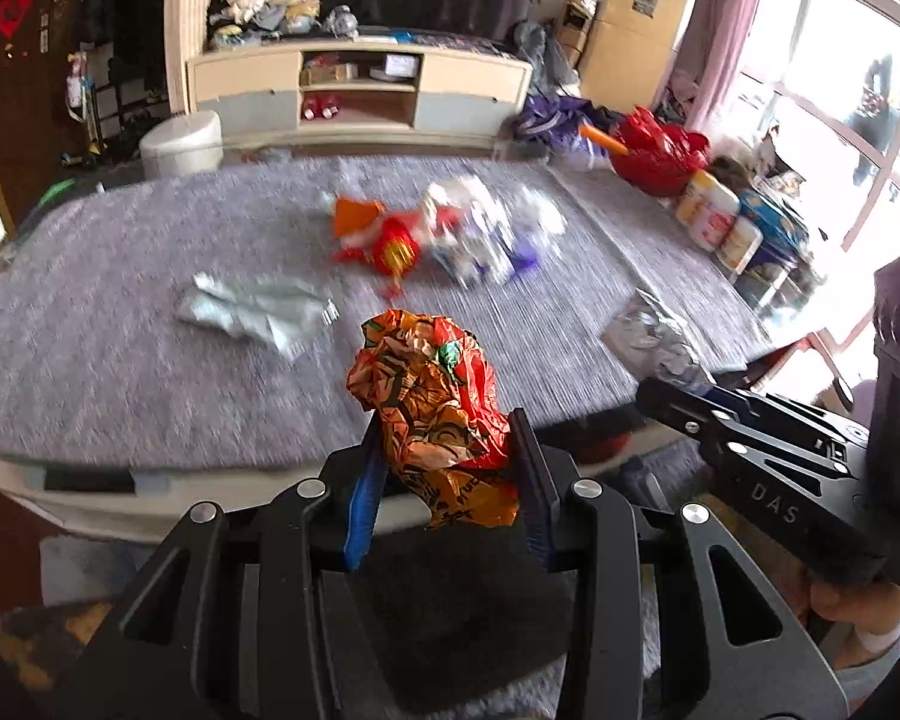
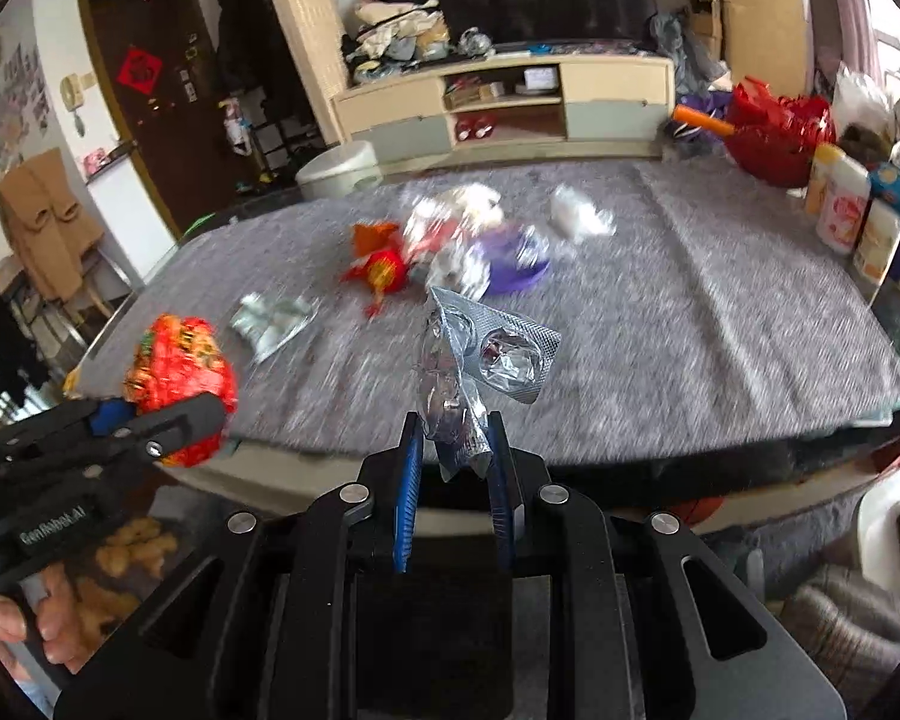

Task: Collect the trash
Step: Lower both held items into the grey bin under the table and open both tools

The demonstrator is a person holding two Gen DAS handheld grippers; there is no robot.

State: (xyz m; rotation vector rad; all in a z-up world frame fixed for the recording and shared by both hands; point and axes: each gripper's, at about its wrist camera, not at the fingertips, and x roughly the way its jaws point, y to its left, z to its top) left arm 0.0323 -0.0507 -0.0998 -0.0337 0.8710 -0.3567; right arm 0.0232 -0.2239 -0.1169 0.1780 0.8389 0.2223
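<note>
left gripper (image 1: 447,450) angled downward above the table's near edge, jaws clamped on a crumpled orange wrapper (image 1: 435,414) that stands roughly upright between the blue pads (image 1: 363,510), long axis running up out of the jaws, top bulging above the fingertips. right gripper (image 2: 453,450) tilted down the same way, beside the left one, clenched on a silver blister pack (image 2: 486,354); lower part twisted into a narrow strip pinched between the pads, upper part fanning up and to the right, empty pockets facing the camera. fingers of a hand (image 2: 24,624) wrapped under the left gripper's handle in the right wrist view; part of another hand (image 1: 852,606) under the right gripper's body at the right edge of the left wrist view.

both held pieces lifted clear of the grey cloth-covered table (image 1: 120,312). on the cloth, smeared by motion blur: a flattened silver packet (image 1: 252,312) toward the left side, and a heap of red, orange, white and purple wrappers (image 1: 444,234) near the middle toward the far edge; single pieces there hard to tell apart. along the table's right edge, a red bag (image 1: 660,150) and a row of tubs (image 1: 714,222), partly cut off. printing on the orange wrapper too crumpled to read. whatever lies below the table's near edge mostly hidden by the gripper bodies.
</note>
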